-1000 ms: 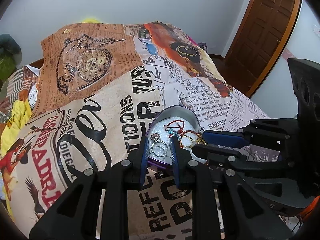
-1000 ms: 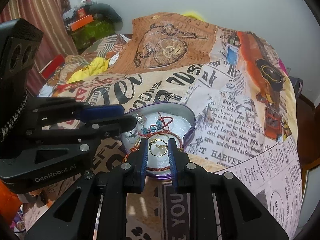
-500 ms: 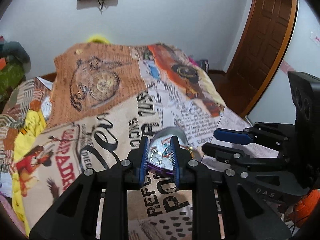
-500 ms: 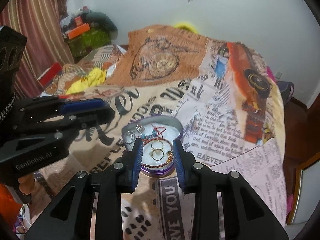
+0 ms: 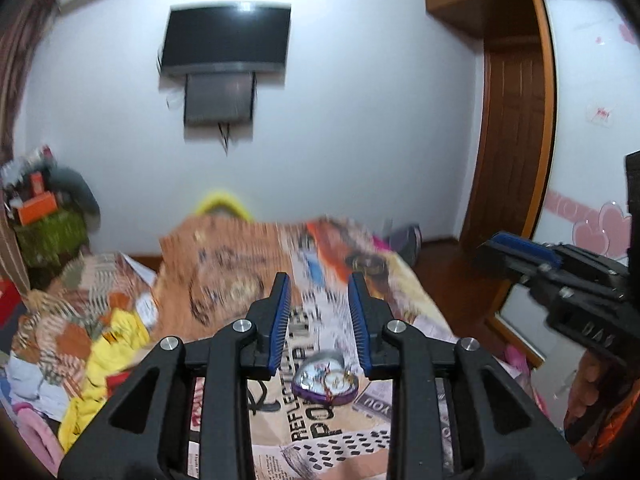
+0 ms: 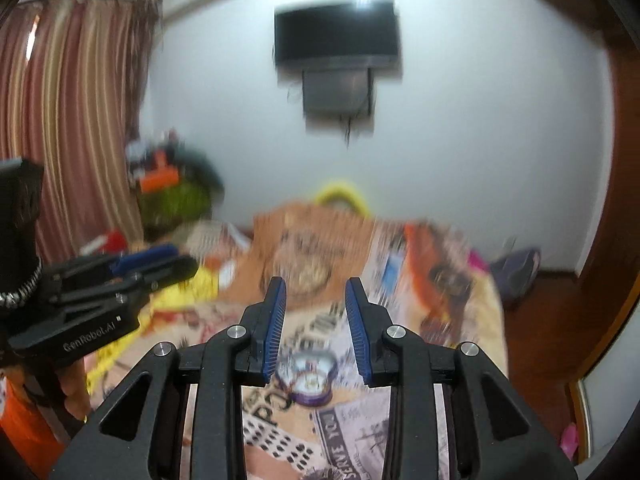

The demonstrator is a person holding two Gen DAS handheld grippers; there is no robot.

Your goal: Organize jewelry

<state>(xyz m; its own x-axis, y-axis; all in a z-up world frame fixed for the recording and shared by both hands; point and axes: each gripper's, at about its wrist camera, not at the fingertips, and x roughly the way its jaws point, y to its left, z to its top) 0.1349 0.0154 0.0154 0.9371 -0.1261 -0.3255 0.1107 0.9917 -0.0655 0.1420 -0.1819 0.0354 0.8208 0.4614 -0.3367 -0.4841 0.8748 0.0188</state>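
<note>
- Jaws on your left gripper point(image 5: 319, 322) stand parted, blue pads facing each other with nothing between them.
- Your right gripper point(image 6: 316, 322) shows the same: jaws apart, nothing held.
- The tin point(image 5: 325, 381), heart-shaped with a purple wall, sits low in the centre of the left view, on the bedspread point(image 5: 224, 280), below the gap between your left fingers.
- In the right view the tin point(image 6: 307, 378) lies low centre, between and below the pads, well clear of them.
- Jewelry point(image 5: 334, 380) lies inside the tin; it is too blurred to tell the pieces apart.
- Both views are smeared with motion blur, so the bedspread's print reads only in part.
- Your right gripper also shows at the right edge of the left view; your left one at the left edge of the right view.
- A TV point(image 5: 225, 42) hangs on the wall, upper centre.
- A door point(image 5: 516, 144) stands at right.
</note>
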